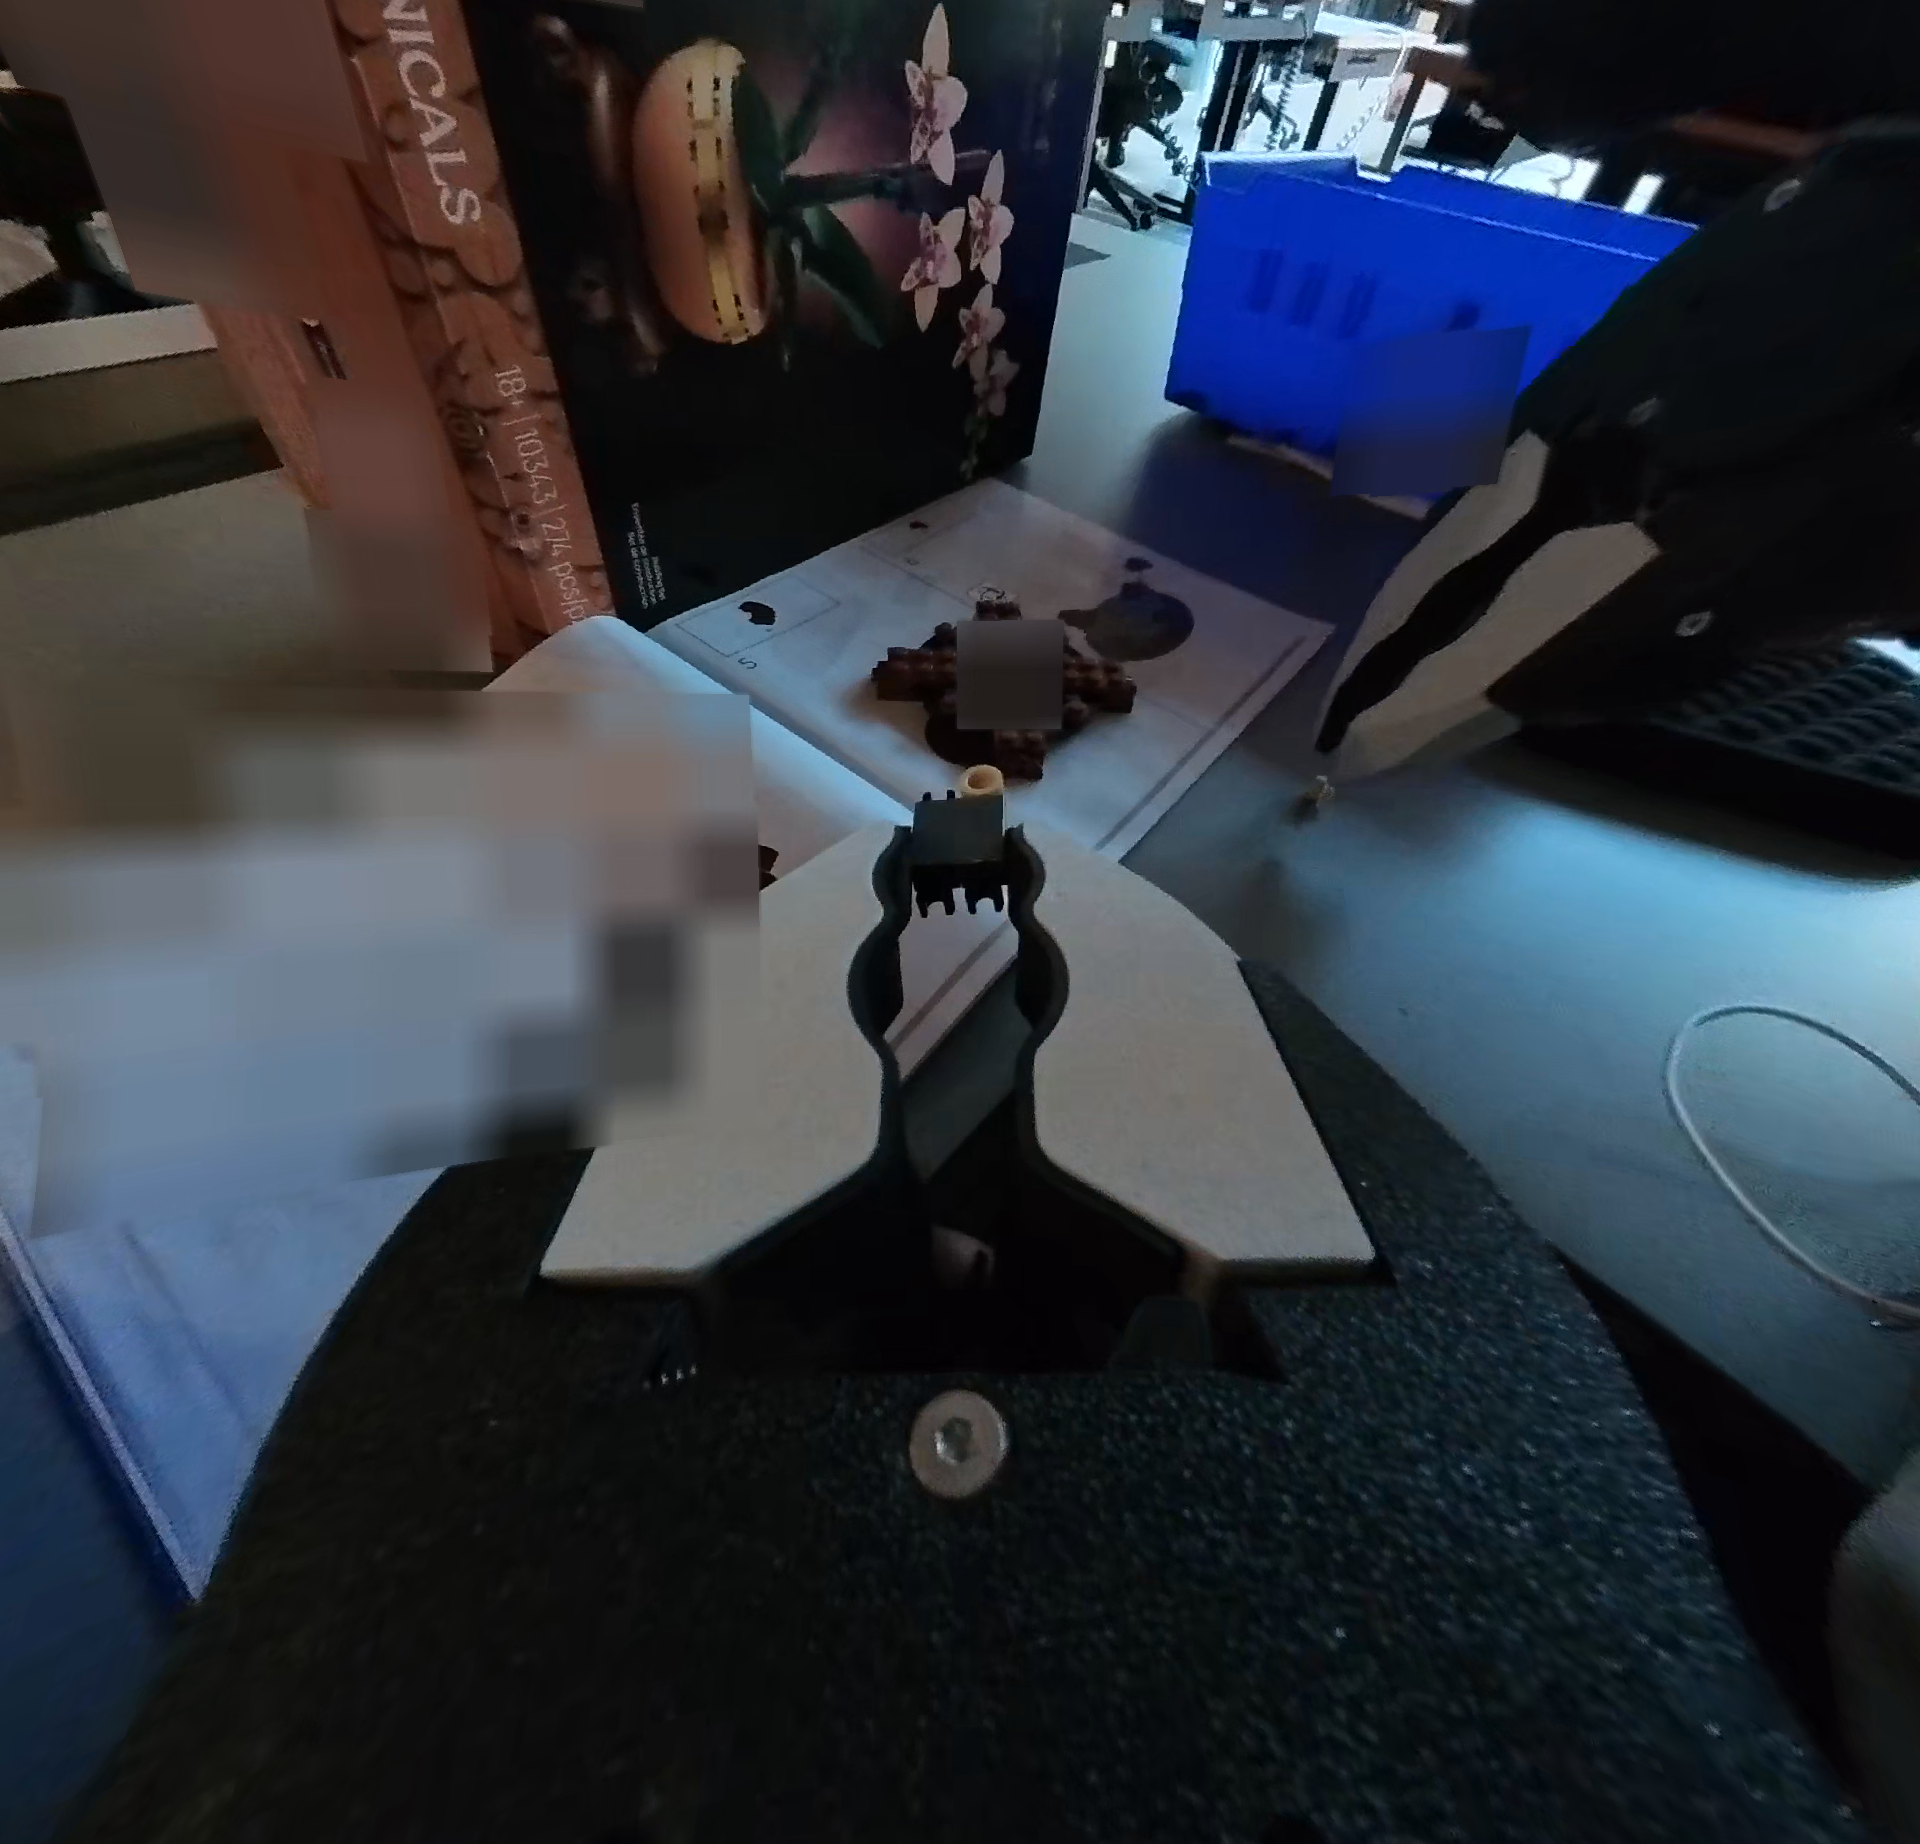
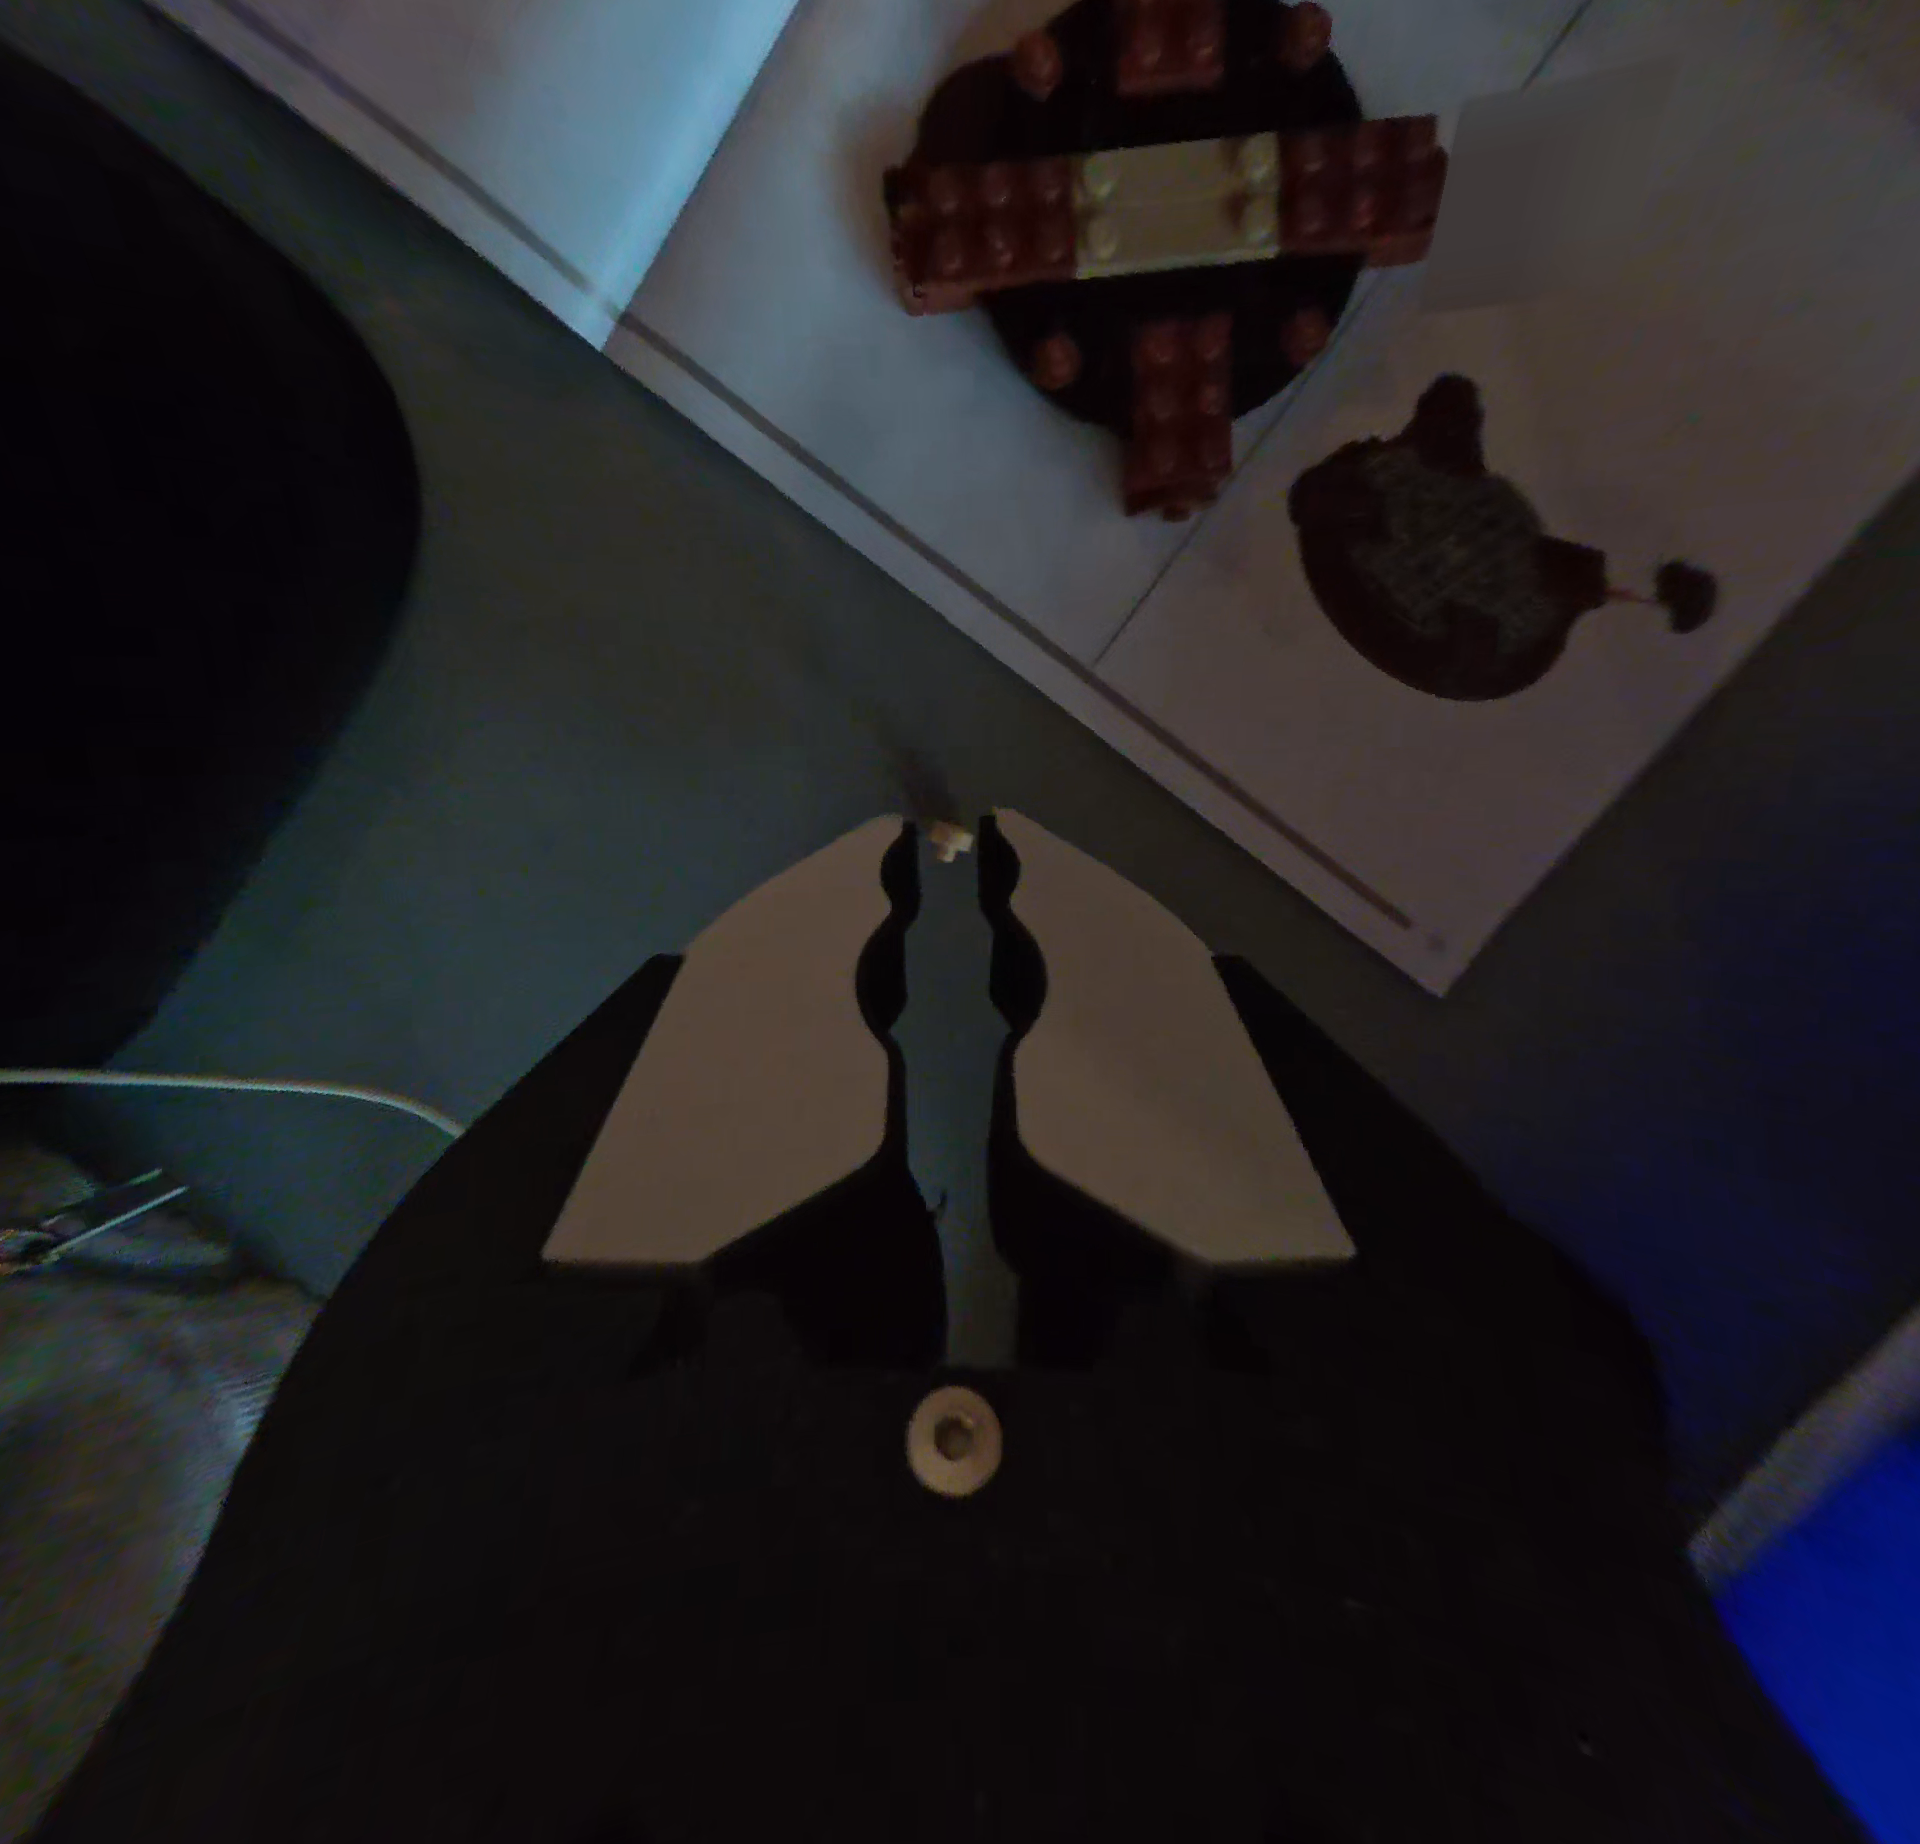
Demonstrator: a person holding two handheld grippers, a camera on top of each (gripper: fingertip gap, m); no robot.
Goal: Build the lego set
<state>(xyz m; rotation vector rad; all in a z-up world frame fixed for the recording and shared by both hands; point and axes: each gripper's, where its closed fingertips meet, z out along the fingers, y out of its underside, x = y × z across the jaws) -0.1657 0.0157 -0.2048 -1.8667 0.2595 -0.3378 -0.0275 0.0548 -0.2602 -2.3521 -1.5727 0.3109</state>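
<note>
A: What is gripped by the left hand-held gripper (image 1: pixel 958 859)?

B: A small dark block with a tan ring on top (image 1: pixel 958 833) is clamped between its pads, above an open instruction booklet (image 1: pixel 1174 755).

A: And the right hand-held gripper (image 2: pixel 948 844)?

B: Its fingers are held slightly apart around a tiny pale piece (image 2: pixel 948 840) on the counter (image 2: pixel 623 651); no pad contact can be seen.

A: What lies farther off?

B: A brown brick cross on a dark disc (image 2: pixel 1164 205) rests on the booklet. A printed box picturing orchids (image 1: pixel 831 236) stands behind, with a blue crate (image 1: pixel 1403 298) beside it.
</note>
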